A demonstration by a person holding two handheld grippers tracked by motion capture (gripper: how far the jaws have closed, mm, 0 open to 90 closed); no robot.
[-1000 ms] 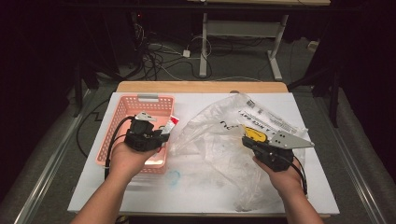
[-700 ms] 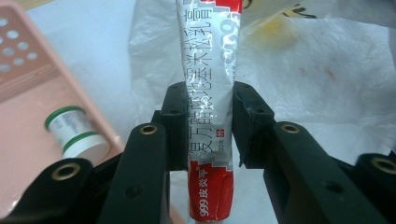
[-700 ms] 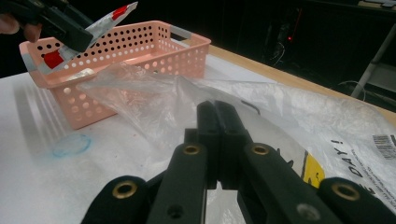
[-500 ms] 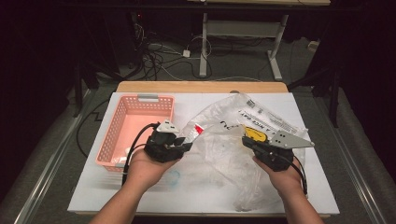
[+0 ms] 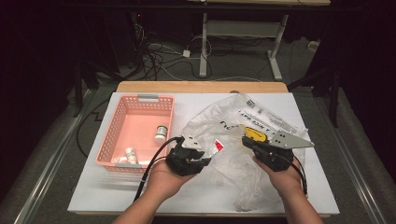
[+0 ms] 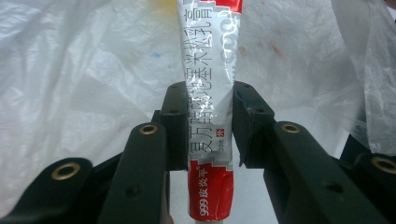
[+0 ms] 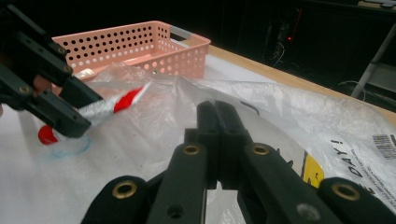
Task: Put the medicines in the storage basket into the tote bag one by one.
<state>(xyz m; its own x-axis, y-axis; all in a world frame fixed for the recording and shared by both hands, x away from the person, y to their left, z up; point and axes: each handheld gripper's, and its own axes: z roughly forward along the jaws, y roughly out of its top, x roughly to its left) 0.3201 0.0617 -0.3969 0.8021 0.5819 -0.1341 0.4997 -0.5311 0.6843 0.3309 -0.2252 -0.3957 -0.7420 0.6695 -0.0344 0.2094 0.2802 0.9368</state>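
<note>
A silver and red ointment tube [image 6: 210, 116] sits upright between the jaws of my left gripper [image 6: 210, 95], which is shut on its middle. In the high view the left gripper [image 5: 205, 151] holds the tube [image 5: 217, 146] at the left edge of a crumpled clear plastic bag [image 5: 261, 119]. My right gripper [image 5: 246, 141] is shut on a fold of the bag next to its yellow label. In the right gripper view its jaws [image 7: 217, 114] are pressed together on the film, and the left gripper [image 7: 70, 112] with the tube [image 7: 112, 105] hangs to the left, red cap [image 7: 46, 135] down.
A pink perforated basket [image 5: 135, 100] stands at the left of the white table [image 5: 93, 186], with two small white bottles [image 5: 161, 133] [image 5: 130, 154] in it. The bag spreads across the table's middle and right. Cables and desk legs lie on the floor beyond.
My left gripper has carried the tube rightward and slightly down, from above the basket to the bag's left edge. The right gripper has kept still on the bag.
</note>
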